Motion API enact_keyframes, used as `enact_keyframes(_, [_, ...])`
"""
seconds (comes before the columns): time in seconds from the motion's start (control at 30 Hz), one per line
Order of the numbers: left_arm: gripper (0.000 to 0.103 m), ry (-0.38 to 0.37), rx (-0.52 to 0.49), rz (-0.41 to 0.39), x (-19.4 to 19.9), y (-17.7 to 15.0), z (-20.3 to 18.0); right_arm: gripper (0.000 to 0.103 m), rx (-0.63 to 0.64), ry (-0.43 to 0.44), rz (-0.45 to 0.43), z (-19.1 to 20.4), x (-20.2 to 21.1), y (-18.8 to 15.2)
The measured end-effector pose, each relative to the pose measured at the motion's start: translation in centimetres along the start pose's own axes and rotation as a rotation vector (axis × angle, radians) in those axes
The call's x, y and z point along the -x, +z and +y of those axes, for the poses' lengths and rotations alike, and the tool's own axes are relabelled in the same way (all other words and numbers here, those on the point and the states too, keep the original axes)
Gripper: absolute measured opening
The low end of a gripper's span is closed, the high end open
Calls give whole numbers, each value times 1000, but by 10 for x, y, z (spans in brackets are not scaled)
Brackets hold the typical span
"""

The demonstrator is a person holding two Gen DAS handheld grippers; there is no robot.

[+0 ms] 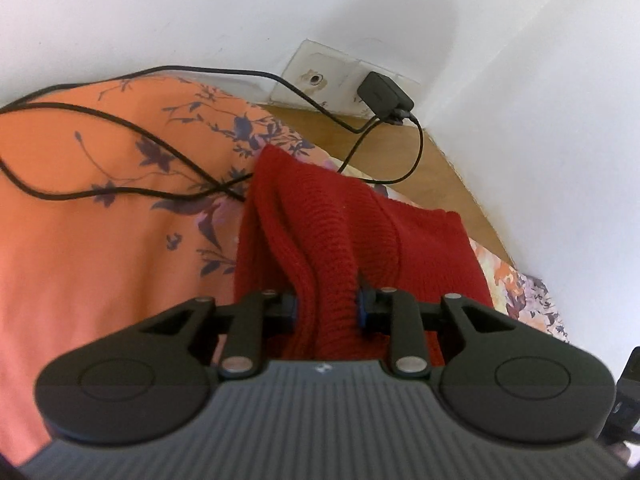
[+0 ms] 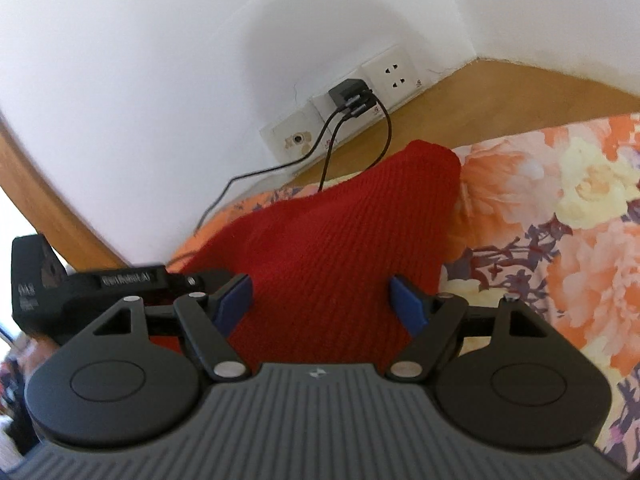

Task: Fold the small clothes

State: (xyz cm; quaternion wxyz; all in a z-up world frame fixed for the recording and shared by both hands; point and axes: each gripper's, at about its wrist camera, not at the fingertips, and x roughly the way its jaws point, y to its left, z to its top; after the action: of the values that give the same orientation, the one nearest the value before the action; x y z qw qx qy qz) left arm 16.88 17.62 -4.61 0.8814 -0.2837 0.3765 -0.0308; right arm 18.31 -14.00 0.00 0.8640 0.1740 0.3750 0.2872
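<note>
A red knitted garment lies on an orange floral bedsheet. In the left wrist view my left gripper is shut on a bunched fold of that red knit, which rises away from the fingers. In the right wrist view the same red garment spreads out ahead, and my right gripper stands open over its near part, with the blue pads wide apart on either side of the cloth. The left gripper's black body shows at the left edge of the right wrist view.
Black cables trail across the sheet from a black charger plugged into wall sockets. A wooden bed frame runs along the white wall just behind the garment. The floral sheet stretches to the right.
</note>
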Motion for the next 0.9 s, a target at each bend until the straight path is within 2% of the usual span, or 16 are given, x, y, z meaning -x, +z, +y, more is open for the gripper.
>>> enact_keyframes(0.13, [43, 40, -52, -5, 4, 3, -7, 82, 2, -5, 3, -3, -1, -2])
enact_keyframes(0.27, [73, 139, -114, -21, 3, 0, -11, 84, -50, 0, 9, -12, 3, 3])
enact_keyframes(0.33, [78, 171, -149, -26, 6, -2, -11, 89, -103, 1, 10, -22, 8, 6])
enact_keyframes(0.4, [78, 151, -125, -17, 7, -2, -5, 92, -163, -4, 5, -35, 12, 6])
enact_keyframes(0.47, [78, 110, -55, 4, 7, 1, 5, 93, -222, -5, 20, -49, 12, 6])
enact_keyframes(0.6, [78, -52, 146, 102, -1, 4, 28, 94, -349, 66, 65, -71, 2, 1])
enact_keyframes(0.9, [78, -137, 195, 139, -14, 4, 35, 95, -436, 170, 149, -78, -32, -3])
